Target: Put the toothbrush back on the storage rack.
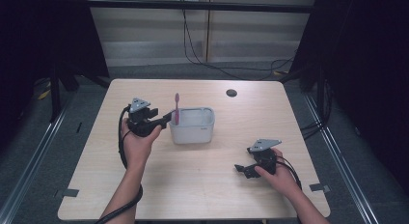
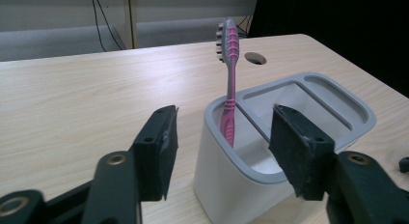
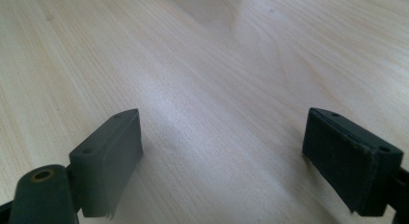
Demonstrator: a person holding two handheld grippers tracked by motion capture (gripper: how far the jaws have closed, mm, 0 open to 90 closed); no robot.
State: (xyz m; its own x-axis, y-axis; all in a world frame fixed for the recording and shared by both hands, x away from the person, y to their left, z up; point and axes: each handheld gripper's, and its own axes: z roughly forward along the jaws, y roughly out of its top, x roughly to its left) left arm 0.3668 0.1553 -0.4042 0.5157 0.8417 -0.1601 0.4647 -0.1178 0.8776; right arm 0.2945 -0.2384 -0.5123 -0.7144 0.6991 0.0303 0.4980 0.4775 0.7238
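Pale wood grain covers the surface (image 1: 202, 185) in the high view, with a round dark cable hole (image 1: 231, 92) toward its far edge. A grey-white holder (image 1: 192, 125) stands left of centre, and a pink toothbrush (image 1: 176, 108) rises upright from its left end, bristle head up. The left tongs (image 1: 166, 120) sit just left of the holder, their tips at its left wall near the toothbrush. The right tongs (image 1: 241, 169) lie low over bare wood at the near right, well apart from the holder. Black cables run across the floor beyond the far edge.

From the left gripper view, the toothbrush (image 2: 230, 89) leans in the nearest compartment of the holder (image 2: 289, 132), its handle against the rim. The left tongs (image 2: 222, 151) stand released, their pads parted on either side of the holder's near corner and clear of the handle. A thin divider splits the holder behind the brush; the cable hole (image 2: 255, 58) lies farther back.

From the right gripper view, the right tongs (image 3: 222, 156) are spread wide and released over bare wood, with nothing between them.
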